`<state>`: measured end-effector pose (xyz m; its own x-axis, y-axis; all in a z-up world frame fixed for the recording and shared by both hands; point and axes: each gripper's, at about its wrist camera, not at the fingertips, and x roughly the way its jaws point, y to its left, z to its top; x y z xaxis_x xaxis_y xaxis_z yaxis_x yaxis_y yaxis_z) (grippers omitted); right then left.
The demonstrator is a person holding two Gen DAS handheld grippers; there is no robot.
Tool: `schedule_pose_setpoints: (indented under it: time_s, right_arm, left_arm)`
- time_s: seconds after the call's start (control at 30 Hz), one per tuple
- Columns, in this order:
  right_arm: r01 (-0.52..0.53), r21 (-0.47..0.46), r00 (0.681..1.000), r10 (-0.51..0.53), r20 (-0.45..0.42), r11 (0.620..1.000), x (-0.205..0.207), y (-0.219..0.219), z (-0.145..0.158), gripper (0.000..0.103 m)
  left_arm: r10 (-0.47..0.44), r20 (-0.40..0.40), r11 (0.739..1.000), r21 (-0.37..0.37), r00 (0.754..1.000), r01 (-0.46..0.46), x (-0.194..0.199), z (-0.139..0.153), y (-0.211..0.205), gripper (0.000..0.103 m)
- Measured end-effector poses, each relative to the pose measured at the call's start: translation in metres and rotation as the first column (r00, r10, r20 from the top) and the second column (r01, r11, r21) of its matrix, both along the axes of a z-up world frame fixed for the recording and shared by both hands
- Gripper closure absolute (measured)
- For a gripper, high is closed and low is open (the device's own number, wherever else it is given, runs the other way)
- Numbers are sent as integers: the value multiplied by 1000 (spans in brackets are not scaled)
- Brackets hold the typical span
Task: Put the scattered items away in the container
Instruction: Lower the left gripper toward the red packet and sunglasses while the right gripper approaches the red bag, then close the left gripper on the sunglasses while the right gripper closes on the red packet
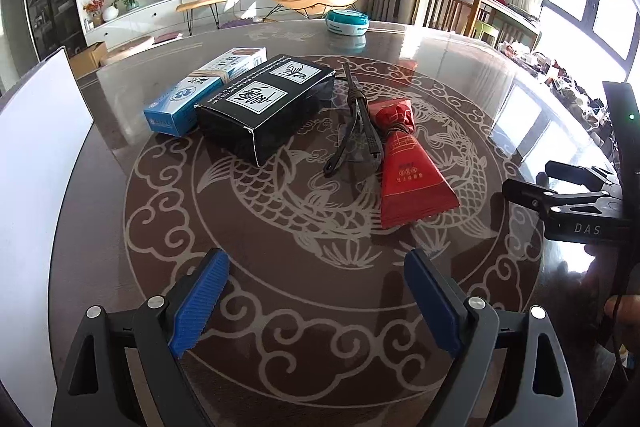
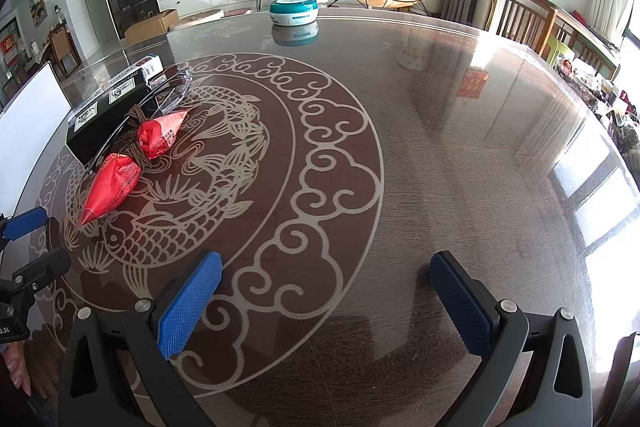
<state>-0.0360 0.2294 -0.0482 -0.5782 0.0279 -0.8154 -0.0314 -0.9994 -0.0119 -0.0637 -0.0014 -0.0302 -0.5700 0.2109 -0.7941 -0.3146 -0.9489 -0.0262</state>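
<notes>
Glossy glass-topped table [image 1: 460, 75]; matt cardboard black box [image 1: 264, 107]; shiny crinkled red packet [image 1: 408, 163]; ribbed blue pads [image 1: 202, 303]

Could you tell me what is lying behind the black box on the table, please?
Directly behind the black box lies a blue and white carton with a rubber band around it, set alongside the box. Its near lower edge is hidden by the box, so whether they touch cannot be told.

**Things on the round desk**

The left tongs [image 1: 316, 303] hang wide apart over the desk [image 1: 460, 131], with nothing between them. Ahead lie a black box [image 1: 260, 107], a blue box [image 1: 200, 95] touching it, a dark cord [image 1: 354, 123] and a red packet [image 1: 408, 175].
</notes>
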Motion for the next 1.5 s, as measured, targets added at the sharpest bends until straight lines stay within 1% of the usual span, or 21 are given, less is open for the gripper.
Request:
schedule_pose_setpoints:
  time_s: [0.07, 0.1, 0.2, 0.37, 0.6, 0.7, 0.77, 0.8, 0.87, 0.93, 1.0, 1.07, 1.1, 1.13, 1.17, 1.2, 1.23, 1.27, 1.33, 1.4, 1.5]
  right_arm:
    - [0, 0, 1000, 0, 0, 1000, 0, 0, 0, 0]
    - [4, -1, 1000, -4, 1, 1000, -1, 0, 0, 0]
    - [20, 0, 1000, -20, 1, 1000, -6, -2, 3, 0]
    - [21, 0, 1000, -21, 1, 1000, -6, -2, 4, 0]
    - [21, 0, 1000, -21, 1, 1000, -6, -3, 4, 0]
    - [20, -2, 1000, -20, 1, 1000, -6, -2, 4, 0]
    - [-10, -26, 1000, 10, 3, 1000, -5, -4, 7, 2]
    - [-31, -72, 999, 30, -16, 997, -2, -6, 12, 7]
    - [-86, -145, 992, 72, -100, 986, 8, -17, 31, 8]
    - [-164, -152, 977, 138, -165, 975, 10, -41, 49, 8]
    - [-234, -143, 966, 213, -146, 962, -2, -71, 54, 8]
    - [-268, -139, 962, 256, -99, 953, -18, -95, 46, 8]
    - [-275, -125, 961, 268, -71, 953, -26, -104, 39, 12]
    - [-276, -108, 961, 273, -39, 955, -32, -111, 31, 24]
    - [-275, -107, 961, 276, -6, 956, -38, -114, 22, 29]
    - [-271, -116, 962, 274, 9, 956, -40, -112, 17, 33]
    - [-269, -105, 963, 270, -12, 957, -38, -110, 15, 39]
    - [-263, -82, 965, 263, -14, 961, -35, -105, 11, 40]
    - [-238, -88, 971, 238, -15, 967, -33, -91, 9, 47]
    - [-196, -75, 981, 195, -15, 978, -30, -72, 9, 48]
    - [-219, -57, 976, 219, -21, 974, -29, -62, 9, 49]
  left_arm:
    - [16, -3, 999, -39, 1000, -16, 1, -2, 2, 13]
    - [19, -6, 999, -43, 1000, -19, 1, -2, 3, 12]
    - [25, -2, 999, -39, 1000, -25, 1, -2, 0, 11]
    - [37, 1, 998, -44, 999, -37, 0, -3, -2, 7]
    - [66, -5, 996, -59, 998, -66, -2, -2, -1, 4]
    - [114, -5, 992, -60, 993, -114, 0, -2, -7, 4]
    - [161, -1, 986, -53, 987, -161, 6, -2, -18, 5]
    - [180, 6, 983, -34, 984, -180, 11, -2, -25, 5]
    - [225, 10, 974, 23, 974, -226, 21, -1, -42, 5]
    - [271, 13, 960, 68, 962, -271, 28, -1, -57, 5]
    - [292, 15, 950, 106, 956, -292, 32, -1, -64, 5]
    - [291, 17, 950, 112, 957, -291, 31, -2, -65, 4]
    - [290, 17, 952, 95, 957, -290, 31, -2, -62, 4]
    - [290, 16, 954, 74, 957, -290, 30, -3, -59, 3]
    - [289, 14, 956, 54, 957, -289, 29, -4, -57, 3]
    - [288, 14, 957, 38, 957, -288, 28, -4, -55, 3]
    - [287, 14, 957, 30, 958, -287, 27, -4, -54, 3]
    - [287, 14, 958, 28, 958, -287, 27, -4, -54, 2]
    - [286, 15, 957, 34, 958, -286, 27, -4, -55, 2]
    - [286, 15, 958, 35, 958, -286, 27, -3, -55, 2]
    - [285, 13, 959, 7, 958, -285, 25, -4, -50, 2]
